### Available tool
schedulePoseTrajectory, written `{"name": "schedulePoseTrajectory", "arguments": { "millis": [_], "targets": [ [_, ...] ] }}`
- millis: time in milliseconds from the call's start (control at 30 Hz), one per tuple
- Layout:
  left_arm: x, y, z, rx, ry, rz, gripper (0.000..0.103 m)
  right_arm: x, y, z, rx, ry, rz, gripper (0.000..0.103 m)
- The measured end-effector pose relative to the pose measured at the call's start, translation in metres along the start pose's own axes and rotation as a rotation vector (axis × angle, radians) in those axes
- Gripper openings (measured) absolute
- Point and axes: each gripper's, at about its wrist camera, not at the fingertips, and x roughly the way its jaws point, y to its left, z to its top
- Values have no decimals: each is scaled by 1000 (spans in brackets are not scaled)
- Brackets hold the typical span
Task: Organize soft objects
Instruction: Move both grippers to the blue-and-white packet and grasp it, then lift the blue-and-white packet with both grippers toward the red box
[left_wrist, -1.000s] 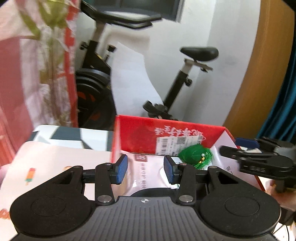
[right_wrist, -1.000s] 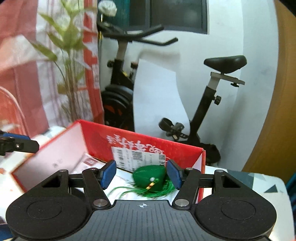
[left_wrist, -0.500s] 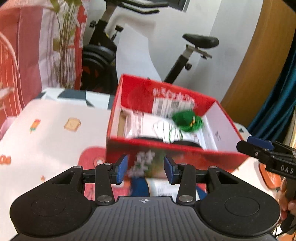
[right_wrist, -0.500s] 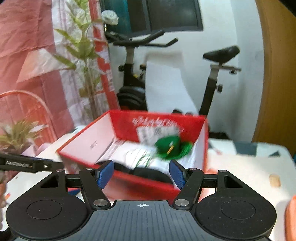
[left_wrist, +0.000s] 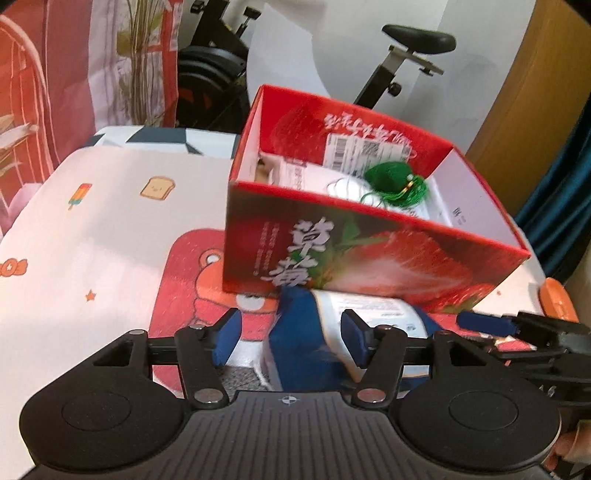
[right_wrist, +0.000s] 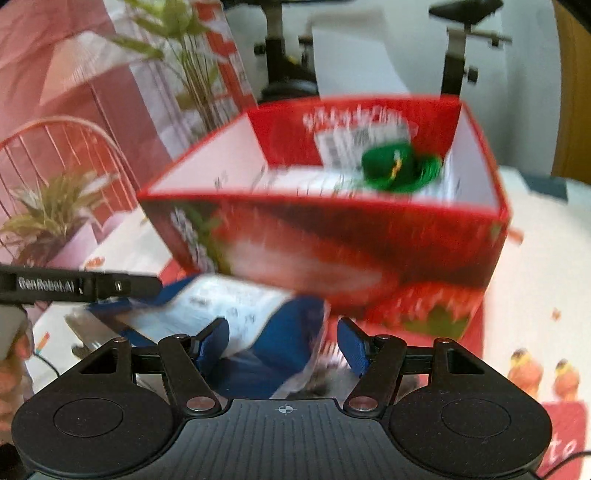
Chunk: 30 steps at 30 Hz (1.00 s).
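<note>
On the left lies the cartoon-print tablecloth (left_wrist: 110, 236), with its toast and ice-lolly motifs and a red bear patch running under the strawberry box (left_wrist: 369, 258). This red cardboard box stands open-topped in the middle of the table; inside it rest white packets and a green tasselled soft ornament (left_wrist: 397, 182), which sits toward the far right corner beside a shipping label.

In front of the box, touching or just beside its near wall, lies the next thing to sort — a blue-and-white soft packet (left_wrist: 332, 332), flat on the cloth. The left gripper (left_wrist: 291, 336) hangs over the packet's left part; its jaws are opening and the blue pads stand clear on either side, holding nothing. Further right, the right gripper (right_wrist: 282, 343) hovers over the same packet's other end, jaws about half open with no pad visibly pressing; that view is blurred, so contact there cannot be fully ruled out.

The step in hand looks like a two-handed pickup of the packet. To do it well, each gripper should probably come down square to the packet so that the pads straddle a fold of the wrapper and not just skate over its slick face. Closing both at about the same time would keep the limp bag from sagging or twisting. The lift then needs to clear the near wall of the box before moving over it — and the green ornament is best left undisturbed.
</note>
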Motion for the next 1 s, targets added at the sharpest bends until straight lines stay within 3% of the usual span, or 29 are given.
{"name": "schedulePoseTrajectory", "arguments": {
  "millis": [167, 400, 567, 667, 800, 1000],
  "targets": [
    [7, 3, -1, -4, 36, 38, 62, 8, -5, -13, 9, 30, -8, 62],
    [11, 5, -1, 21, 17, -23, 63, 11, -8, -15, -12, 31, -5, 55],
    [2, 10, 3, 10, -60, -117, 81, 14, -8, -14, -9, 32, 1, 53],
    [0, 14, 10, 7, -84, -133, 85, 16, -11, -15, -1, 34, 9, 52],
    [12, 12, 21, 48, -37, -85, 82, 18, -13, -16, 13, 37, 19, 52],
    [40, 23, 21, 27, 97, -163, 63, 20, -18, -17, 33, 42, 41, 52]
  ]
}}
